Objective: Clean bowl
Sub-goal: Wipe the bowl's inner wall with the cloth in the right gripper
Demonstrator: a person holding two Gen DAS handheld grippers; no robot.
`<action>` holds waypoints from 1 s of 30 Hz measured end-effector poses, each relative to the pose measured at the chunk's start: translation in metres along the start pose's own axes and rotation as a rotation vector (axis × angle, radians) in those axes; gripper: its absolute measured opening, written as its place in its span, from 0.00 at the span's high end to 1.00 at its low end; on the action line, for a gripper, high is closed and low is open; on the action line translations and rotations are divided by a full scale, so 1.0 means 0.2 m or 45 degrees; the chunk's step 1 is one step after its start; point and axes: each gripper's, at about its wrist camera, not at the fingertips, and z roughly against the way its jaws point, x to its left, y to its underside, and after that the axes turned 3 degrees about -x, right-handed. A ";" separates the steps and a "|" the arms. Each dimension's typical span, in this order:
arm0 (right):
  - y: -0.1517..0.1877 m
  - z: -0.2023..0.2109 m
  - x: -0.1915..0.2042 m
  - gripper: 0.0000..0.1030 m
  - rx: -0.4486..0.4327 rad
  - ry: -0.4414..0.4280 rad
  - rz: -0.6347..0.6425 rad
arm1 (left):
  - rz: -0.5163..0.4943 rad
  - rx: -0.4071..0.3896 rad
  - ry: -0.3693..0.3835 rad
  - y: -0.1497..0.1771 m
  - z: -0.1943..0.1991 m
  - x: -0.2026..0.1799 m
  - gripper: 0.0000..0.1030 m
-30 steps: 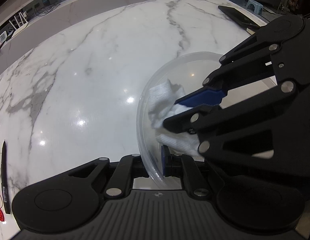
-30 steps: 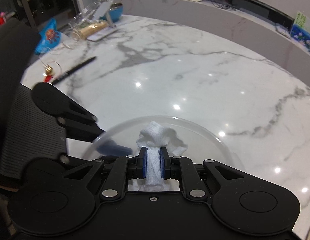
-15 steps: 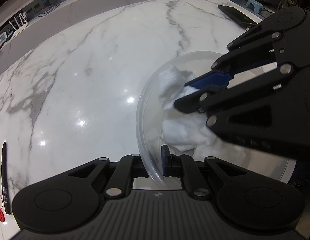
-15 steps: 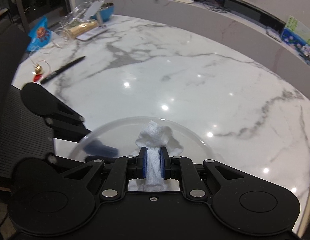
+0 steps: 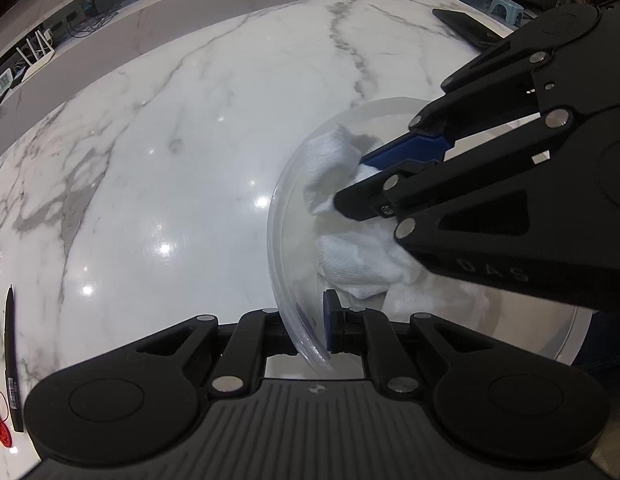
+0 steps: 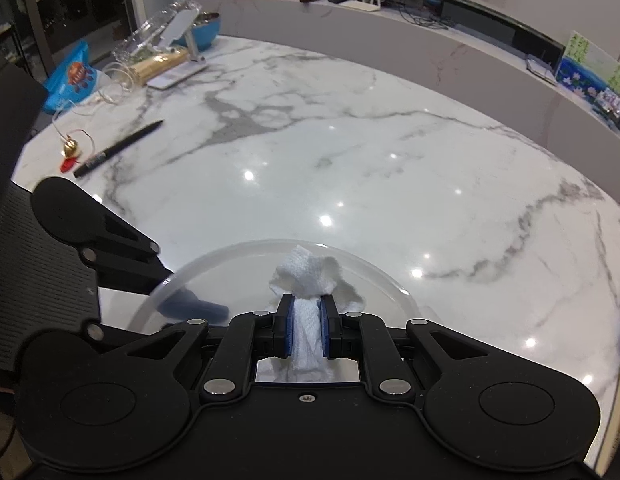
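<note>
The clear bowl [image 5: 294, 216] is held tipped up on edge above the marble table [image 5: 158, 128], its open side facing the right of the left wrist frame, so that its rim runs as a tall arc from the centre right down to the bottom centre. The left gripper [image 5: 310, 326] pinches that rim at the lower end of the arc, jaws narrow, one blue pad inside the wall and the other finger outside it. The right gripper [image 6: 306, 330] comes in from the right of that frame, jaws closed tight on a wad of white cloth [image 6: 308, 276], and the cloth lies against the inner wall in the left half of the bowl. In the right wrist view the bowl fills the lower centre, its rim arching just above the fingers, and the cloth bunches forward from the pads toward the far wall. The relation that matters is this: the bowl's mouth faces the right gripper, and the cloth's free end points along the fingers straight into the hollow, so any wiping stroke would have to follow the curve of the wall rather than cut across it. The right gripper is the one inside the bowl; the left only steadies the edge. How much of the wall is already wiped cannot be told, since the plastic looks equally clear throughout.
</note>
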 end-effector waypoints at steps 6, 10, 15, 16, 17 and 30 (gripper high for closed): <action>-0.01 0.00 0.00 0.89 -0.022 -0.086 -0.043 | 0.000 0.001 -0.003 0.00 -0.01 0.00 0.91; -0.02 0.01 -0.01 0.89 -0.017 -0.143 -0.076 | -0.001 0.001 -0.005 0.00 0.00 -0.01 0.91; -0.02 0.01 0.00 0.89 0.001 -0.202 -0.082 | 0.009 -0.001 -0.005 0.00 0.01 -0.02 0.91; -0.02 0.01 0.01 0.89 0.006 -0.214 -0.082 | 0.009 0.000 -0.006 0.00 0.01 -0.01 0.91; -0.02 0.01 0.01 0.89 0.009 -0.223 -0.082 | 0.007 0.000 -0.007 0.00 0.00 -0.01 0.91; 0.00 0.02 0.02 0.89 0.062 -0.221 -0.037 | -0.008 0.005 -0.010 0.00 0.00 -0.02 0.91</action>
